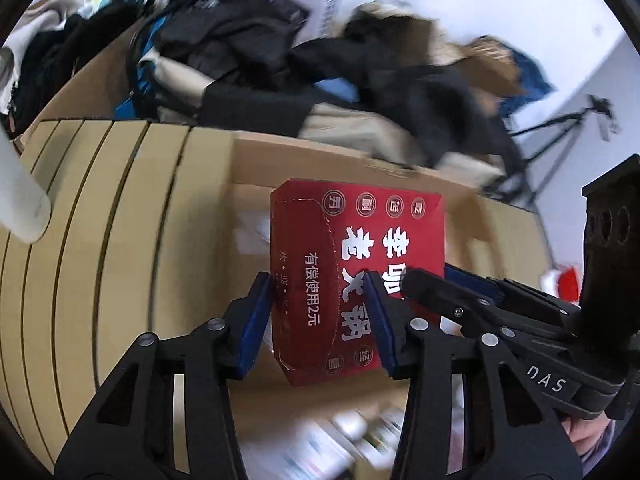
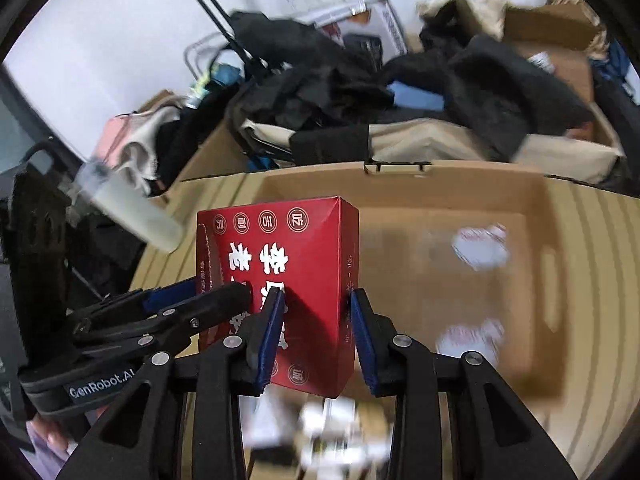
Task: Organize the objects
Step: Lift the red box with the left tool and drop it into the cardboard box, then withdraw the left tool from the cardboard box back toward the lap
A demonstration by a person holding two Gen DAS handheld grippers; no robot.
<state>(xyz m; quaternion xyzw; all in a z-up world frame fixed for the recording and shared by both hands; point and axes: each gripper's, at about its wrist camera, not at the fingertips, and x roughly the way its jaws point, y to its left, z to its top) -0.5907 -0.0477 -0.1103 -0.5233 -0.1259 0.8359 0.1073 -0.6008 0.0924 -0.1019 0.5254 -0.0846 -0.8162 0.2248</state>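
Note:
A red box [image 1: 352, 248] with white Chinese lettering hangs over an open cardboard carton [image 1: 120, 240]. My left gripper [image 1: 320, 320] is shut on the red box's left part, its blue pads [image 1: 256, 312] against the side and printed face. My right gripper [image 1: 436, 280] reaches in from the right and clamps the other end. In the right wrist view the red box [image 2: 312, 264] sits between the pads of my right gripper [image 2: 316, 328], and my left gripper [image 2: 216, 288] bites its left edge. The carton [image 2: 560, 280] lies below, with blurred white items [image 2: 480, 248] inside.
A pale cylindrical bottle [image 2: 132, 208] pokes in at the left. Behind the carton lies a heap of dark clothes [image 2: 500, 92] over more cardboard boxes [image 2: 560, 28]. A tripod [image 1: 560, 140] stands at the right and a trolley handle [image 2: 200, 0] against the white wall.

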